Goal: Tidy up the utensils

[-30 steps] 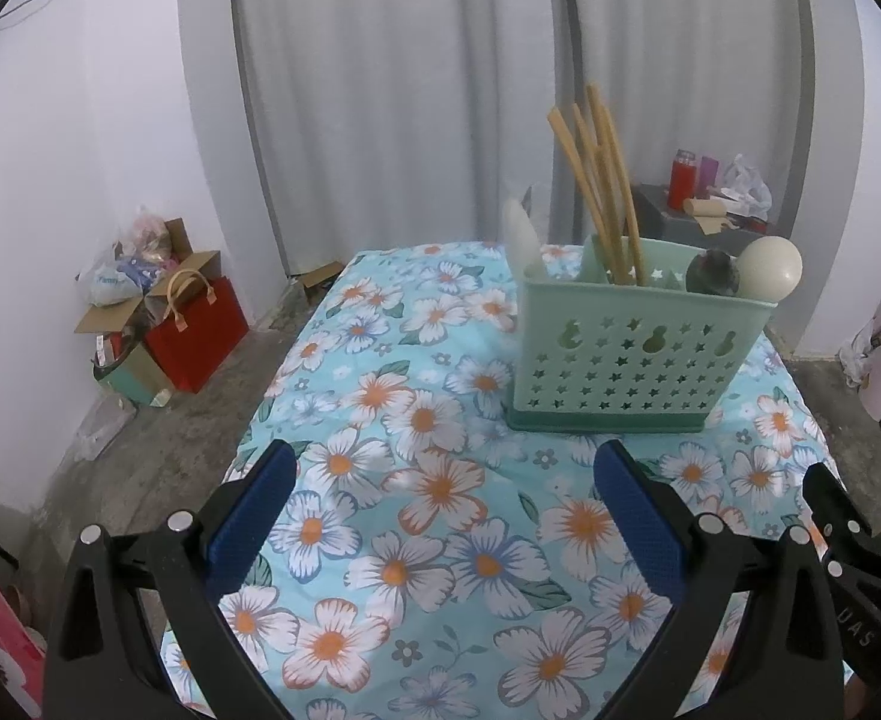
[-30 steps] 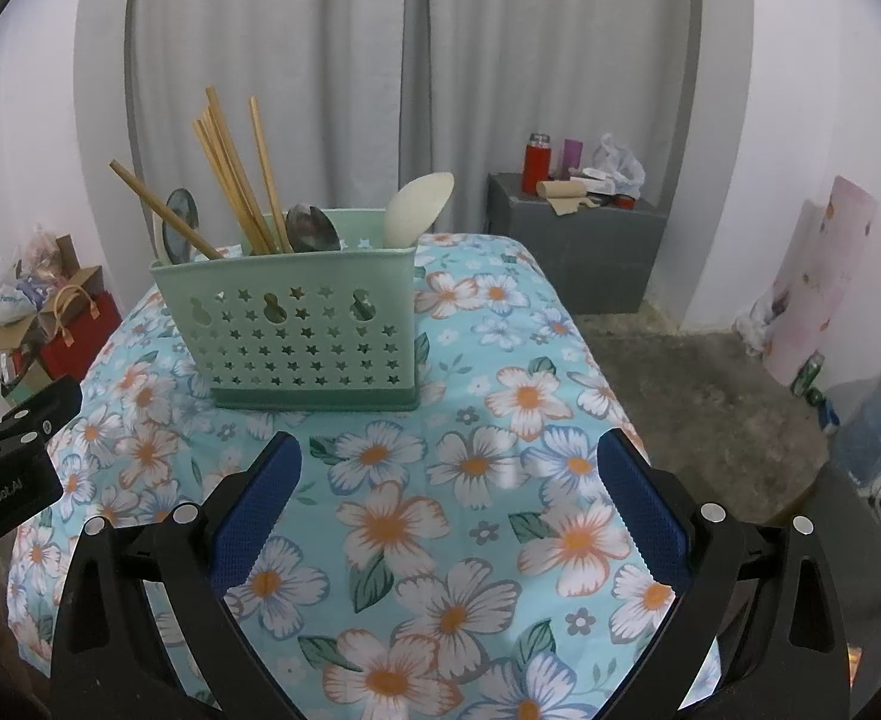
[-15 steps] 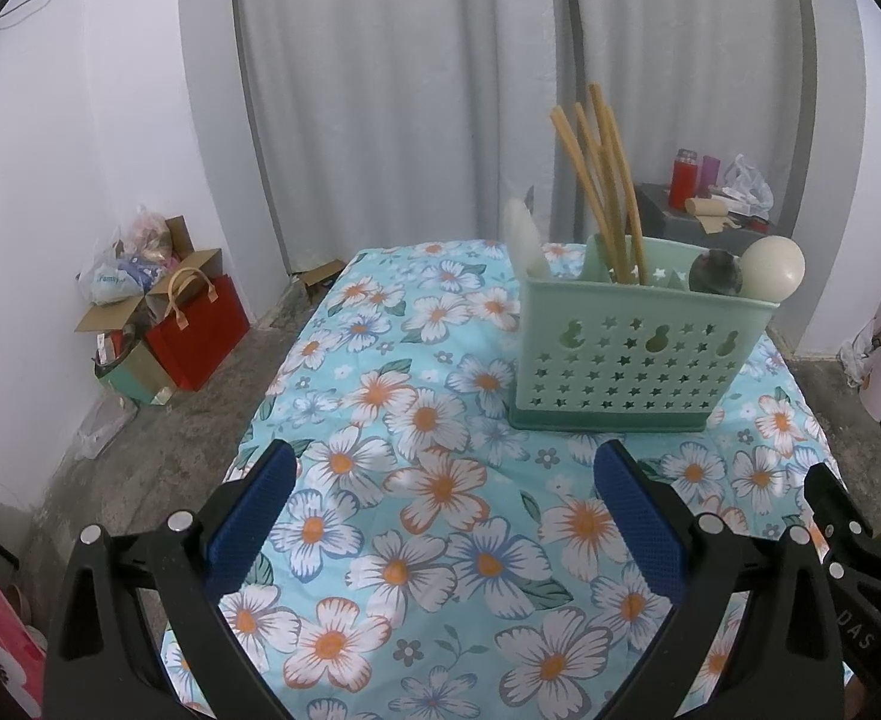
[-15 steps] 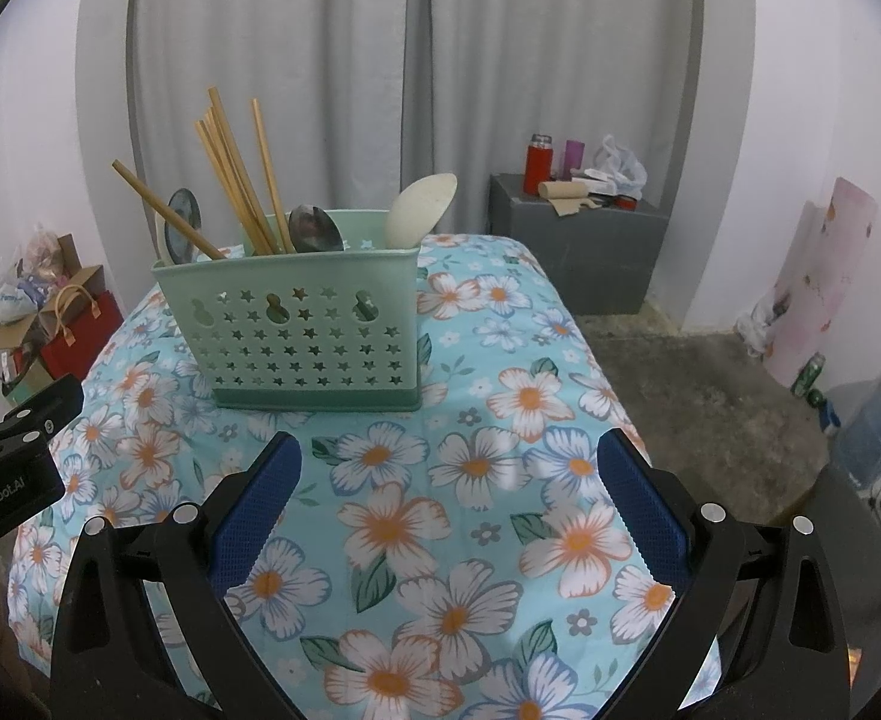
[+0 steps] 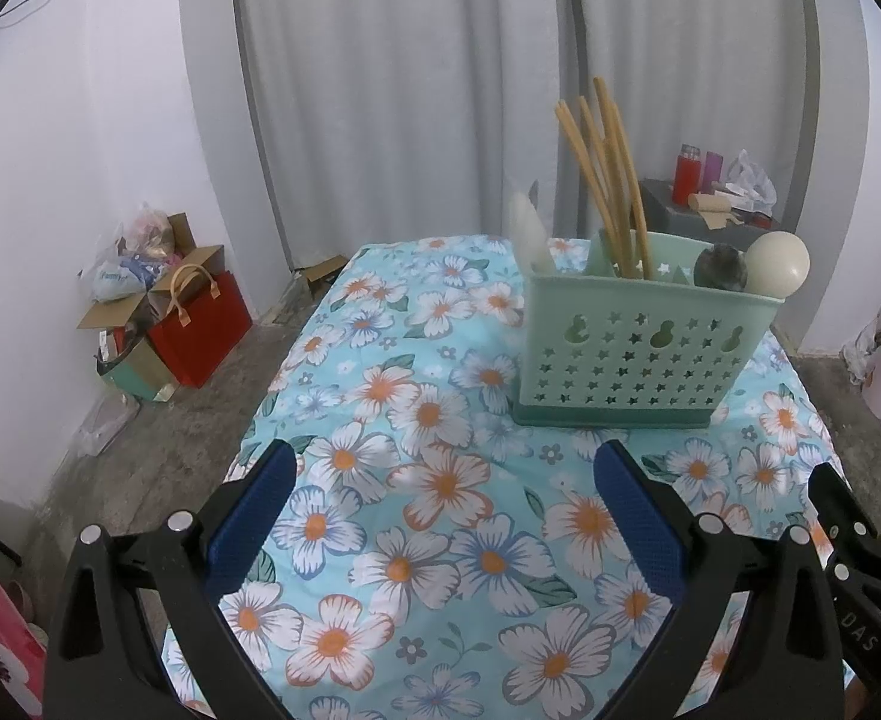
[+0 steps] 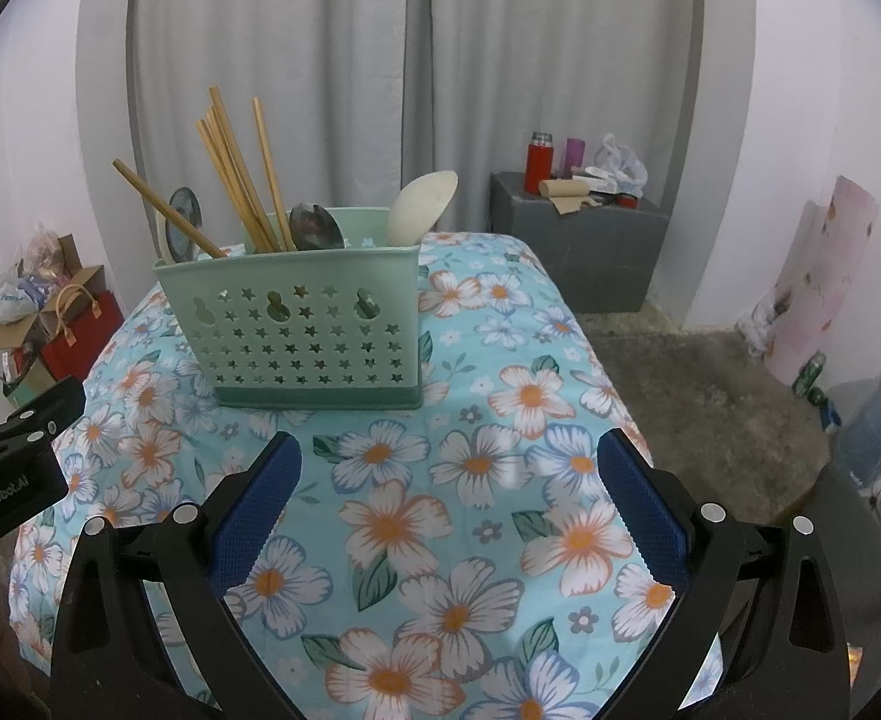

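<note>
Mint-green caddy (image 6: pixel 314 324) w/ star cut-outs; tan chopsticks (image 6: pixel 242 180); cream spoon (image 6: pixel 419 207). Worktop cloth (image 6: pixel 500 420): turquoise w/ white-orange flowers. Hand-held gripper pads (image 6: pixel 254 510) blue, frame black.

The green utensil caddy (image 6: pixel 314 324) has slid slightly right and lower in the right wrist frame over the last second; in the left wrist frame the caddy (image 5: pixel 638 354) sits marginally higher.
</note>
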Demonstrator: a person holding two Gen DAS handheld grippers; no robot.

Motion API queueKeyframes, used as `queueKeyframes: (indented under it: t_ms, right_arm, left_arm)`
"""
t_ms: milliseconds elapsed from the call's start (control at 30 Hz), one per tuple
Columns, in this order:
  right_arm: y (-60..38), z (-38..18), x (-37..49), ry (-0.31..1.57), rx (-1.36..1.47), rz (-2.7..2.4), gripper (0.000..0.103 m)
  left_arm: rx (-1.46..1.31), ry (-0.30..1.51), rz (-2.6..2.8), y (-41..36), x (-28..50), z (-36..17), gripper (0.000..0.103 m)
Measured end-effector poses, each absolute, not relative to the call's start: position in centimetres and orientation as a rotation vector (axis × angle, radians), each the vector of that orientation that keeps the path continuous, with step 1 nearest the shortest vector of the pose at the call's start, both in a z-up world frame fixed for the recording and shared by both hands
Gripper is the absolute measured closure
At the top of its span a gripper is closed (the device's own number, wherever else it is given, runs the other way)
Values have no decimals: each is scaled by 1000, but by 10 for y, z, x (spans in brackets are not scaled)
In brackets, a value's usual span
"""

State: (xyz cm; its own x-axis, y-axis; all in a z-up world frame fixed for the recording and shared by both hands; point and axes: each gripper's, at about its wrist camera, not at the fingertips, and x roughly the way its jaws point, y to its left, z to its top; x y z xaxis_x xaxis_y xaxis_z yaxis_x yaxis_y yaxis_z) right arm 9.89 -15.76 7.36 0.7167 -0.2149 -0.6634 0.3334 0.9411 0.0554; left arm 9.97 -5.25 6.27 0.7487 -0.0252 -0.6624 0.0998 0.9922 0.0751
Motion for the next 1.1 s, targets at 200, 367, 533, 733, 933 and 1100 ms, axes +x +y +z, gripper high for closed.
queueKeyframes:
  t_ms: [200,367,533,733,933,1100]
  right_arm:
    - [-157,73,99,709,178,-304,8]
    - [-157,73,99,711,177,-304,8]
    - [-156,72,99,710,176,-301,8]
    - [-156,72,98,712,178,-302,8]
    - [-155,71,97,715,177,-299,8]
    - [-155,71,98,716,178,-299,8]
  left_arm:
    - [108,721,-67,-53,100,63,6]
    - [108,722,-67,-52,100,62,6]
    - [107,723,-65,-52,100,62,6]
    - [108,727,-64,-50,99,61,6]
    - [104,733,-61,-47,97,58,6]
    - [104,733,-61,-46,97,58,6]
